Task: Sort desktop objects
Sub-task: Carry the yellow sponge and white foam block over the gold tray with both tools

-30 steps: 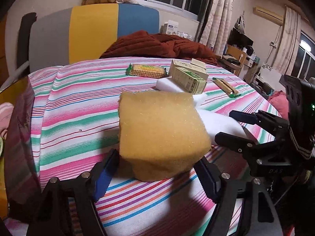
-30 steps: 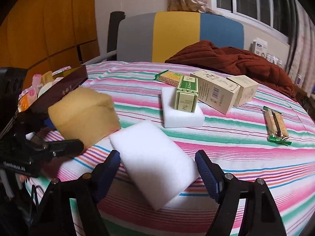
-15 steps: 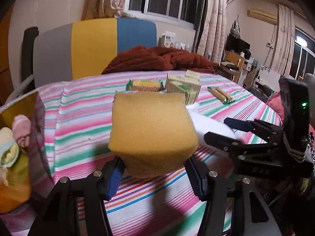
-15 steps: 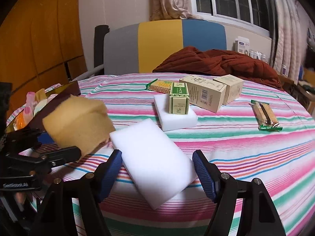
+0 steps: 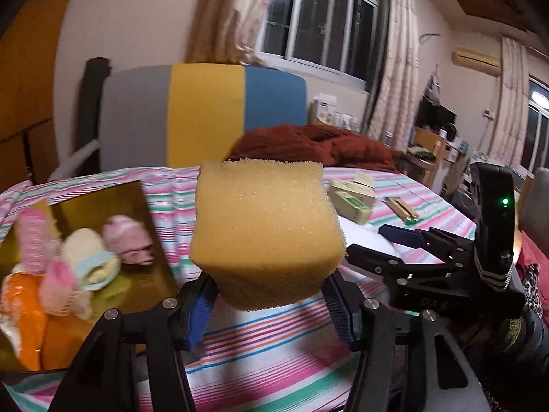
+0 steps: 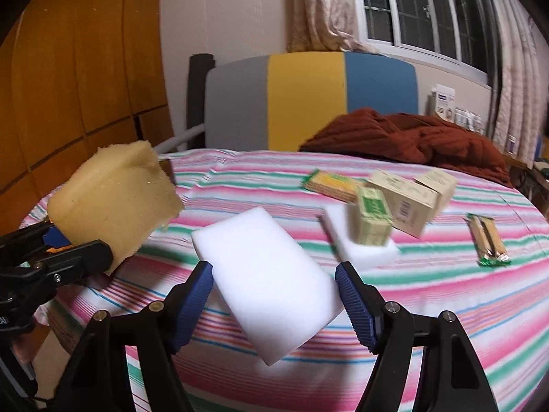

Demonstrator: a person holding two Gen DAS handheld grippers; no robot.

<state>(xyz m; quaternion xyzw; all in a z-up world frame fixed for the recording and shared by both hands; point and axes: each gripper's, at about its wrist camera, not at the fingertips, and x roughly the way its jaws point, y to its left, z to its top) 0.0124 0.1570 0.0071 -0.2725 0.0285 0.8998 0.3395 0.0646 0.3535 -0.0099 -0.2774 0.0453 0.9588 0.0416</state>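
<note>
The yellow sponge (image 5: pixel 264 237) sits in the middle of the left view, squeezed between the left gripper's (image 5: pixel 271 304) blue jaws. A second ago those jaws stood wide around it while it lay on the striped tabletop (image 6: pixel 446 295); they closed and now it hangs in the air. The white sponge (image 6: pixel 267 281) fills the lower middle of the right view, pinched by the right gripper (image 6: pixel 274 300), whose jaws closed in a little too. It is also off the cloth now. So both sponges are picked up and, I think, ready to go to their place, maybe the gold box (image 5: pixel 103 206) at the lower left of the left view, which already holds soft rolled things.

Counted: one yellow sponge, two white ones (the second white sponge (image 6: pixel 363 254) lies flat), three small cartons (image 6: pixel 372 221), two snack packs (image 6: pixel 489 240).
</note>
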